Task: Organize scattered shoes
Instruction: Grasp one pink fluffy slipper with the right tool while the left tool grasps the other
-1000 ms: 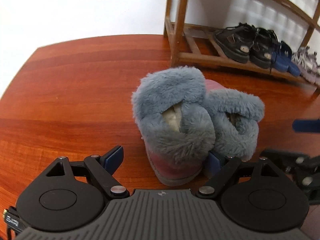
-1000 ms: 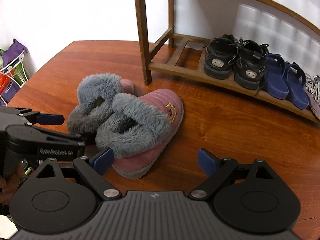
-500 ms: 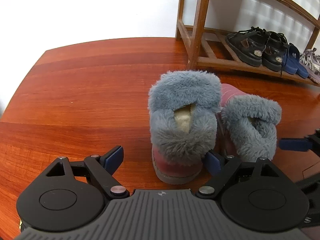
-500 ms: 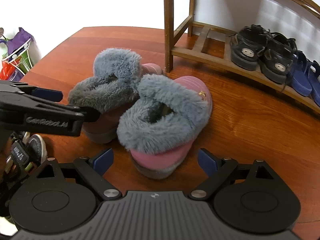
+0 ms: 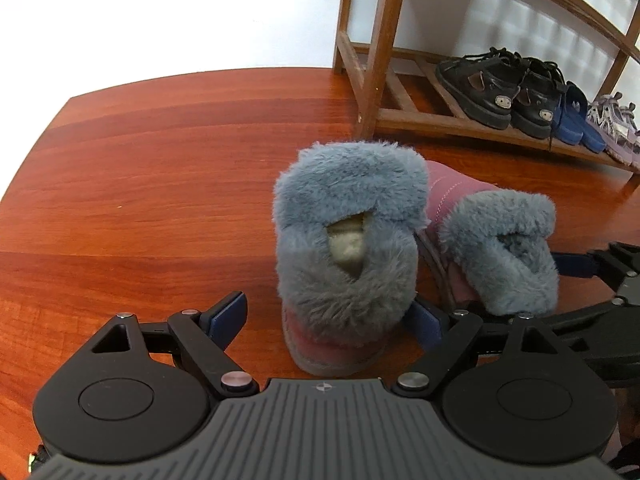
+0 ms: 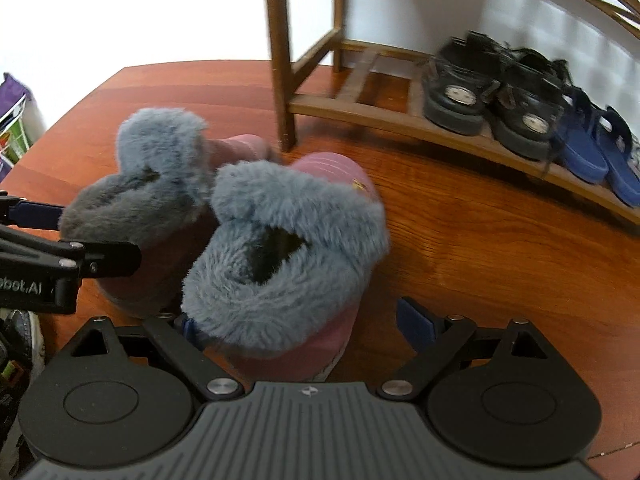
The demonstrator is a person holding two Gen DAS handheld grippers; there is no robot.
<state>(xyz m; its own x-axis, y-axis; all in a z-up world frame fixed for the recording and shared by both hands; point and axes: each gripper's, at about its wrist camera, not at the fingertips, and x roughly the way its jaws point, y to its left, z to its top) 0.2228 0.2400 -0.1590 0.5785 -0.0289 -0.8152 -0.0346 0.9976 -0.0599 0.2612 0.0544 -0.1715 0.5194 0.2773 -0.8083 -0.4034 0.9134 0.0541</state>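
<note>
Grippers both wide open, nothing clamped. Left gripper (image 5: 328, 316) straddles the heel of the left boot (image 5: 348, 240); its right pad sits just beside the sole, its left pad well clear of it. Right gripper (image 6: 304, 326) straddles the right boot (image 6: 288, 248), left pad tucked under the fur cuff, right pad apart from the boot.

Judgement: each gripper is lined up for a heel grasp, one boot each. Close on the firm pink shell low at the heel, not the fluffy collar, which would squash and slip. Centre the left gripper more, since the boot sits off toward its right pad.

Boots stand upright on the floor (image 5: 160, 184), touching side by side, toes toward the rack (image 5: 376, 64), just short of its front leg. Not on the shelf.

Materials: pink quilted uppers, thick grey-blue plush cuffs, pale lining inside the left one, small gold badge on the right toe. Floor is glossy red-brown wood. Rack is slatted brown wood; bottom shelf carries black shoes (image 5: 480, 88), blue slides (image 6: 592, 148), and pale sneakers (image 5: 612, 124).
</note>
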